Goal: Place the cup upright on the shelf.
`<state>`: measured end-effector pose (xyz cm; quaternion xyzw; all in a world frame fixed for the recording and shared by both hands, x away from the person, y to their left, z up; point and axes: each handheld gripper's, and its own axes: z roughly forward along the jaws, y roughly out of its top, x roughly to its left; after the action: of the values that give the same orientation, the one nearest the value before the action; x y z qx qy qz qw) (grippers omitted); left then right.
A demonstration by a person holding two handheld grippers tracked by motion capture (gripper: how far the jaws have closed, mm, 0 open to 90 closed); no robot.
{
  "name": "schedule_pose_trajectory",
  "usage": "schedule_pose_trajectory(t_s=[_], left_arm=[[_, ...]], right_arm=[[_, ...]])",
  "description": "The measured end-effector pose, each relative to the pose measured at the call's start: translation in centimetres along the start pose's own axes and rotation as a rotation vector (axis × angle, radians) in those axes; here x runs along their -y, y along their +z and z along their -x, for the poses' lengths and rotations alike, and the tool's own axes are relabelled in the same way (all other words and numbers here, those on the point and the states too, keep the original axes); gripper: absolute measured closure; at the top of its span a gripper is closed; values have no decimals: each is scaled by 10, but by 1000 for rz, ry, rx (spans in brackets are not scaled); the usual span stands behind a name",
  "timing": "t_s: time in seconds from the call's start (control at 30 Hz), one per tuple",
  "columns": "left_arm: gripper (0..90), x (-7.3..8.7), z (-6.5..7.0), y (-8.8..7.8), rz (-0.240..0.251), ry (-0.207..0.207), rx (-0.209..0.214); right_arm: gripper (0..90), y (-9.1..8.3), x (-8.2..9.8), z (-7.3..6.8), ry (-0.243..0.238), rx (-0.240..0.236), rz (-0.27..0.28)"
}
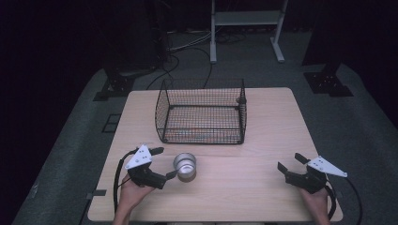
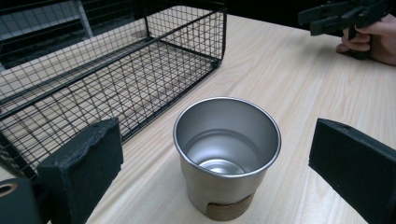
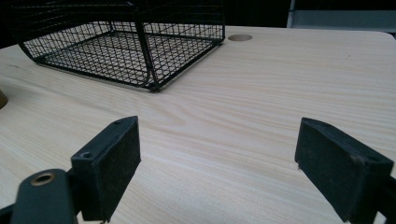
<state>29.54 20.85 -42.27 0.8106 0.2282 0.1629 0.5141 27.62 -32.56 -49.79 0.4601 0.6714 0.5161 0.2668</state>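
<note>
Behind steel cup [image 1: 185, 167], wire basket [image 1: 202, 112]

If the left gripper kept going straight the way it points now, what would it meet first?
Most likely the metal cup, which stands upright on the table between the left gripper's open jaws, not yet touched.

We hold two black grippers: the left gripper [image 1: 165, 163] and the right gripper [image 1: 288, 162] each carry a pale grey three-cornered plate dotted with small screws, flat black padded jaws, a brass-ringed hole by one jaw, and a looping black cable. Our forearms are bare.
</note>
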Motion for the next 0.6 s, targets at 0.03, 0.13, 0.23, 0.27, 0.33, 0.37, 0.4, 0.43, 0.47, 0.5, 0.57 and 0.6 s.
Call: schedule_pose_trajectory(t_s=[0.03,0.13,0.23,0.27,0.33,0.37,0.4,0.43,0.47,0.5,0.57,0.6], left_arm=[[19,0,0,0,0,0,0],[19,-1,0,2,-1,3,10],[19,-1,-1,6,-20,4,24],[19,-1,0,7,-23,2,27],[19,-1,-1,9,-35,5,32],[19,-1,-1,11,-39,7,35],[19,-1,0,12,-46,10,38],[19,-1,0,14,-52,13,39],[19,-1,0,15,-53,10,43],[19,-1,0,16,-55,12,46],[18,-1,-1,19,-63,12,54],[19,-1,-1,20,-66,13,58]], right_arm=[[135,0,0,0,0,0,0],[135,0,0,0,0,-1,0],[135,0,0,0,1,-1,0],[135,0,0,0,0,-2,0],[135,0,0,0,0,-2,0],[135,0,0,0,0,-2,-1],[135,0,0,0,-1,-1,-1],[135,0,0,0,-1,-2,-1],[135,0,0,0,-1,-2,-2],[135,0,0,0,-1,-2,-2],[135,0,0,0,-1,-3,-1],[135,0,0,0,-2,-3,-2]])
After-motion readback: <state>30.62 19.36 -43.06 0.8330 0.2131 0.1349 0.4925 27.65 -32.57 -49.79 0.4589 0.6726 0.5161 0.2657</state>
